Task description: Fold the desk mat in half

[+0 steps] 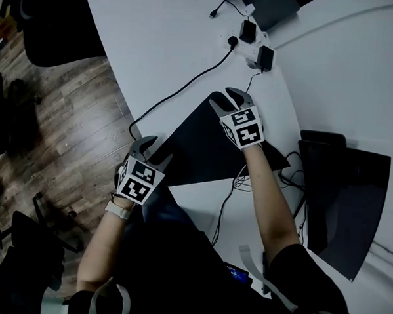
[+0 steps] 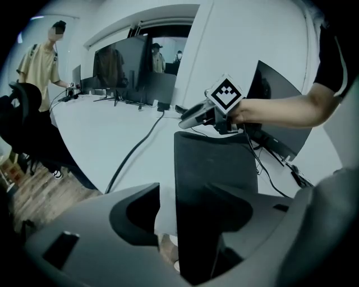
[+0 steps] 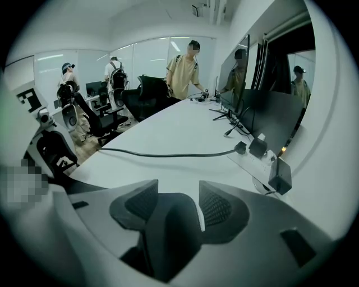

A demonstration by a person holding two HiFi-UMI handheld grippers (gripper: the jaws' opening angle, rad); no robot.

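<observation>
**Both tools wide, mat between them**

On my left, the wooden floor (image 1: 60,126) runs up to the curved edge of the white desk (image 1: 163,40). My left tool (image 1: 155,151) sits right at that edge, over the near left corner of the desk mat (image 1: 203,147). Its jaws stand wide apart. The mat's edge runs up between them, lying close along the right jaw, with bare desk showing beside the left one.

The dark mat lies flat on the desk and stretches from one tool to the other. It may be doubled over, but I can't be sure from above.

My right tool (image 1: 224,99) is at the mat's far corner, also wide. The corner sits between the pads, with a sliver of desk visible beside one of them.

A black cable (image 1: 187,83) crosses the desk to a power strip (image 1: 249,47) beyond. A dark screen (image 1: 345,194) lies at the far right.
</observation>
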